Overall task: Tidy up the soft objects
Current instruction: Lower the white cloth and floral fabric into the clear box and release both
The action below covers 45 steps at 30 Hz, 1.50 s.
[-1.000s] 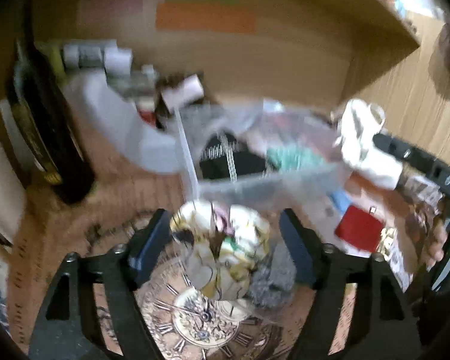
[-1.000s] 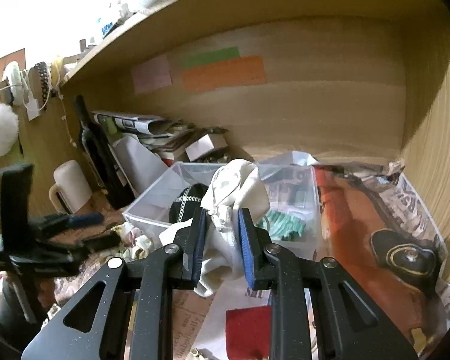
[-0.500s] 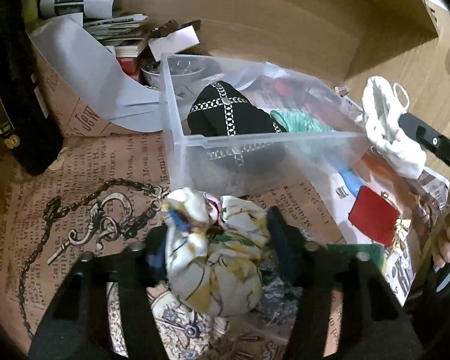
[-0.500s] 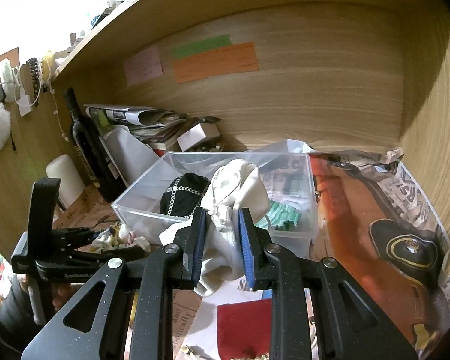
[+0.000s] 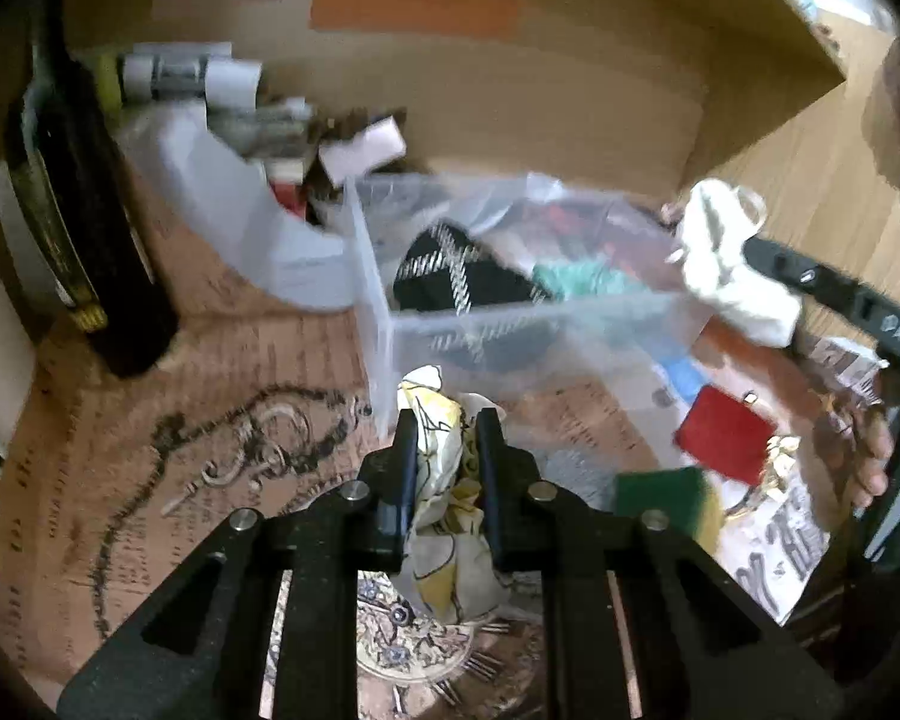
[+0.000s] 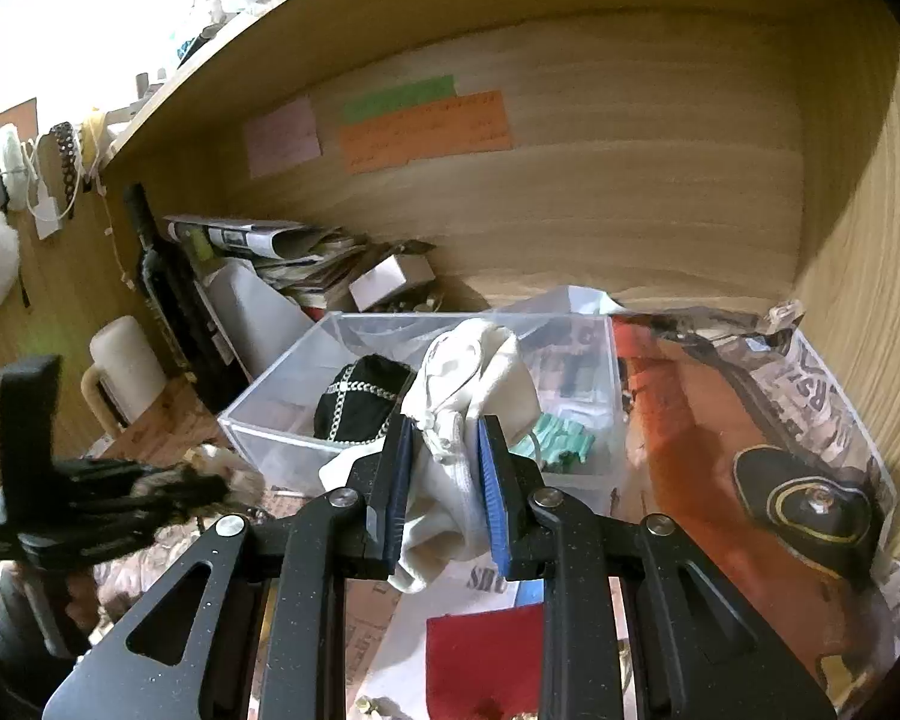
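Note:
My left gripper (image 5: 444,426) is shut on a yellow-and-white patterned cloth (image 5: 441,504) and holds it just in front of the clear plastic bin (image 5: 384,324). My right gripper (image 6: 445,429) is shut on a cream cloth (image 6: 471,378) and holds it above the bin's near wall (image 6: 282,444). The bin holds a black cloth with white chain pattern (image 6: 360,396) and a teal cloth (image 6: 561,441). In the left wrist view the cream cloth (image 5: 726,258) hangs at the bin's right end.
A dark bottle (image 5: 84,204) stands at the left. Papers and a small box (image 6: 384,279) pile behind the bin. A red square (image 5: 723,435) and a green sponge (image 5: 666,501) lie right of the bin. Wooden walls close the back and right.
My left gripper has closed on the patterned cloth, which was loose between open jaws, and lifted it. The right gripper has kept its hold on the cream cloth near the bin.

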Each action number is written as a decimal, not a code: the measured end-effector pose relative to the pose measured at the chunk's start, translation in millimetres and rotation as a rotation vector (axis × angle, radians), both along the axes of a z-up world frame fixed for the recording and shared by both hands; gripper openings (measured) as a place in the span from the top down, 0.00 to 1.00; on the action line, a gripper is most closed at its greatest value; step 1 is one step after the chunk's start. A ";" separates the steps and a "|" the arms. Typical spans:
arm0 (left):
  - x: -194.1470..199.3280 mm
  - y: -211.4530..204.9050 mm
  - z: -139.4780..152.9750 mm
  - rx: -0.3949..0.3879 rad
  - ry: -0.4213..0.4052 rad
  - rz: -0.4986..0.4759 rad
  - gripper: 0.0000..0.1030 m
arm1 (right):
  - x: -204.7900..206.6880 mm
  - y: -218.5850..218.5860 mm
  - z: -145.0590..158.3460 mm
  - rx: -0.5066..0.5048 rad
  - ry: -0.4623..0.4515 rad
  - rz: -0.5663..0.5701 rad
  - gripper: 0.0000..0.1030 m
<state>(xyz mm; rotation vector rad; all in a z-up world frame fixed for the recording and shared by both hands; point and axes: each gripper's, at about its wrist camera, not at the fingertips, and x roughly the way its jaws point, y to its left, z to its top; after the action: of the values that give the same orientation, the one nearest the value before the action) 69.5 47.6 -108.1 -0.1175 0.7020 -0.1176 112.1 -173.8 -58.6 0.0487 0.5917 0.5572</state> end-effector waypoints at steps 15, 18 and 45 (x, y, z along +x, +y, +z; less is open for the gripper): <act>48.6 -5.9 59.0 -0.002 -0.128 -0.029 0.83 | 30.1 27.8 17.4 -0.100 -0.058 0.046 0.79; 66.7 -7.1 57.5 -0.001 -0.110 -0.031 0.82 | 41.8 36.4 10.2 -0.137 -0.030 0.066 0.79; 118.2 -21.5 28.7 0.079 0.028 -0.032 0.48 | 62.7 52.5 -16.1 -0.276 0.082 0.098 0.39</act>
<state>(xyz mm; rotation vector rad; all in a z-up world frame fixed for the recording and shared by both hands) 187.7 26.1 -79.4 -0.0323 0.7360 -0.1188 174.8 -121.3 -74.8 -0.2204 0.7493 0.5664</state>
